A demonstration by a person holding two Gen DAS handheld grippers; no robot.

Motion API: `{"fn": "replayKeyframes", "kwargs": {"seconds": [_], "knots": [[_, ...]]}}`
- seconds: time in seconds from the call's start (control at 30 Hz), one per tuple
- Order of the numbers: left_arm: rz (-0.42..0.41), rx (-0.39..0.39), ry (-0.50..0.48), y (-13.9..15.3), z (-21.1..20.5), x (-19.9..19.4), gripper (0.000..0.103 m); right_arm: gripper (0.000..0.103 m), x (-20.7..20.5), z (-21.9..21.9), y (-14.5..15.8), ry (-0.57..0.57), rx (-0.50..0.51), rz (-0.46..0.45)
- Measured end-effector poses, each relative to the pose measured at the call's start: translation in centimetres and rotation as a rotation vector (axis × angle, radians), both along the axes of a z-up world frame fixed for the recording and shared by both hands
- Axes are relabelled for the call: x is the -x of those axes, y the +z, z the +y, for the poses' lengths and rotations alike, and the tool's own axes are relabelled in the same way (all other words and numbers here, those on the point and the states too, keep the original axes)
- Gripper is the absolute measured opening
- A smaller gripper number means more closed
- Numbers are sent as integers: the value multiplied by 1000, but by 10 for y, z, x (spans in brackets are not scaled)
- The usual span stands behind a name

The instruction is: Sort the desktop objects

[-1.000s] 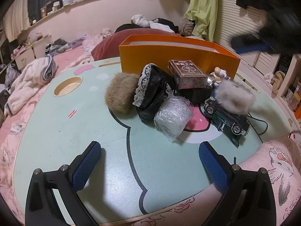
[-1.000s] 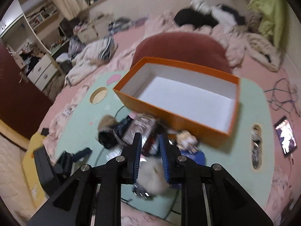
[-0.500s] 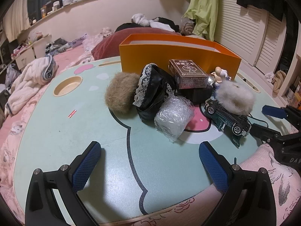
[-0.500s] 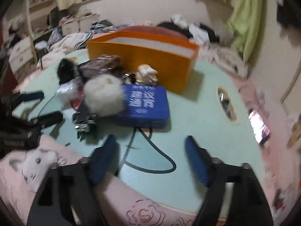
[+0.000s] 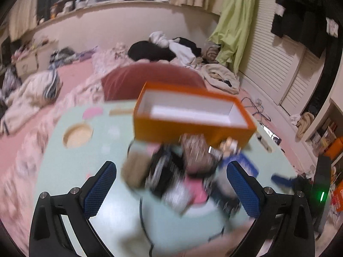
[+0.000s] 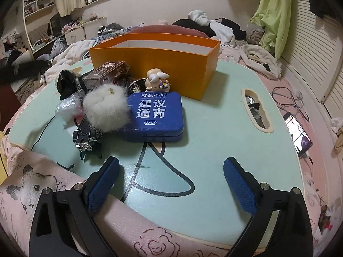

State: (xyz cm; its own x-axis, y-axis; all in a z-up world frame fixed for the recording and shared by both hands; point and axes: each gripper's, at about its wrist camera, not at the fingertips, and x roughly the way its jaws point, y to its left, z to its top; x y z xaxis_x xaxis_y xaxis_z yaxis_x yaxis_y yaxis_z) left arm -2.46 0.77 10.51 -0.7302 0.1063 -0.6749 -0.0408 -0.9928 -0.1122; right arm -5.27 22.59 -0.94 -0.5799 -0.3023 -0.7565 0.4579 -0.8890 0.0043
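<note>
An empty orange box point(image 6: 171, 64) stands at the back of the mint table point(image 6: 214, 128). In front of it lie a blue tin point(image 6: 158, 113), a white fur ball point(image 6: 105, 109), a small figurine point(image 6: 157, 82), a dark toy car point(image 6: 85, 137), a brown card box point(image 6: 107, 72), a black lace item point(image 6: 67, 83) and crinkled plastic point(image 6: 68, 107). My right gripper point(image 6: 171, 165) is low at the table's near edge, its jaws opening, nothing between them. My left gripper point(image 5: 171, 168) hangs open and empty above the blurred pile, facing the orange box point(image 5: 188, 128) and a brown fur ball point(image 5: 135, 171).
The table has a slot point(image 6: 255, 111) on its right and a round cup hole point(image 5: 77, 136) on its left. A lit phone point(image 6: 298, 132) lies on the pink bedding to the right. A printed pink blanket point(image 6: 32, 184) covers the near edge. A red cushion point(image 5: 150, 79) sits behind the box.
My left gripper has risen and now looks down into the orange box, its picture blurred. My right gripper came down to the table's near edge and its jaws spread wide.
</note>
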Motion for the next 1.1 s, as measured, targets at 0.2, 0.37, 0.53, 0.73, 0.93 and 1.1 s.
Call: {"fn": "replayKeyframes", "kwargs": {"seconds": [0.2, 0.37, 0.53, 0.73, 0.93, 1.1], "knots": [[14, 126, 22, 30, 30, 75, 103, 98, 1, 0, 0, 0, 0, 0], [-97, 166, 38, 9, 54, 132, 103, 98, 0, 1, 1, 1, 0, 0], [-215, 203, 64, -30, 59, 157, 103, 98, 0, 1, 1, 1, 0, 0], [-311, 182, 83, -61, 55, 162, 103, 98, -2, 2, 5, 1, 0, 0], [-306, 178, 105, -60, 59, 147, 103, 98, -3, 3, 5, 1, 1, 0], [-294, 153, 103, -59, 56, 139, 103, 98, -2, 3, 4, 1, 1, 0]]}}
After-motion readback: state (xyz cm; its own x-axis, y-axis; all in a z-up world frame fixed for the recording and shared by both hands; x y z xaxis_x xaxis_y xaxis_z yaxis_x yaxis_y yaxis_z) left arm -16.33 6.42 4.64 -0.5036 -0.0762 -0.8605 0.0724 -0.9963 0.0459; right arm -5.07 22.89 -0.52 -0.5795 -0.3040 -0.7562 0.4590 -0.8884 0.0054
